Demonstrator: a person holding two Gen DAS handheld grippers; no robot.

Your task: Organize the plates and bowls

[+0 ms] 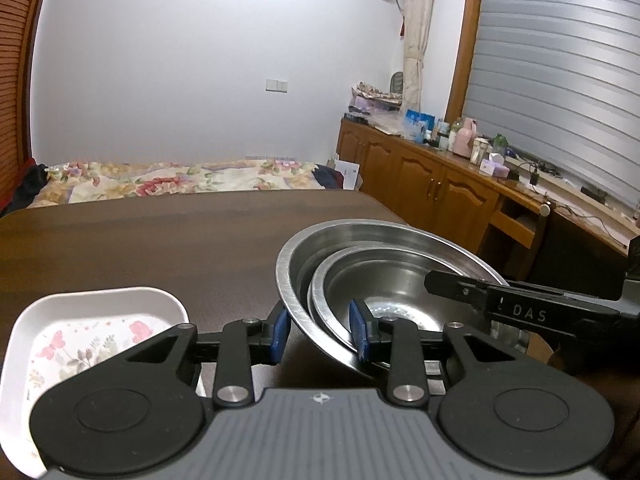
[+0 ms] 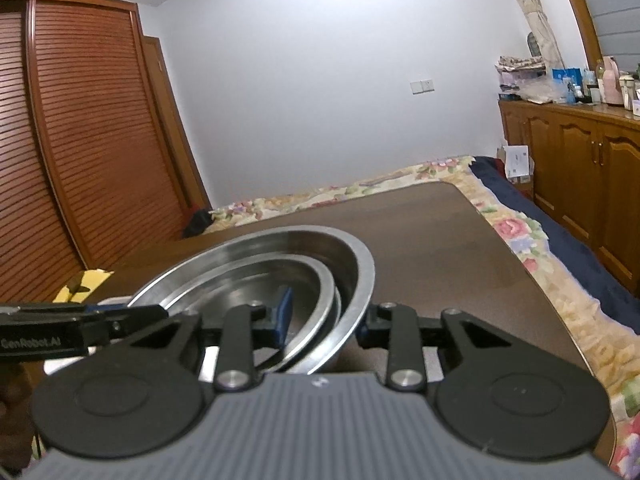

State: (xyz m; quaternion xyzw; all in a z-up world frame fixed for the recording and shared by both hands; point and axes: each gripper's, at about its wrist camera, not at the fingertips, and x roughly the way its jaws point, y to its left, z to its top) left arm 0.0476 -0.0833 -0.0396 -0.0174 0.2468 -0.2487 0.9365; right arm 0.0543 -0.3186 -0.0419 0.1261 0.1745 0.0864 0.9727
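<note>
Two steel bowls are nested, a small bowl inside a large bowl, over the dark wooden table. My left gripper is shut across both rims on the near side, one blue pad outside the large bowl and one inside the small bowl. From the opposite side my right gripper clamps the same rims of the large bowl and small bowl. Its finger reaches over the bowls in the left wrist view. A white floral dish lies to the left.
A bed with a floral cover runs beyond the table's far edge. Wooden cabinets with clutter on top line the right wall. A slatted wardrobe stands on the left. A yellow item sits by the table's left edge.
</note>
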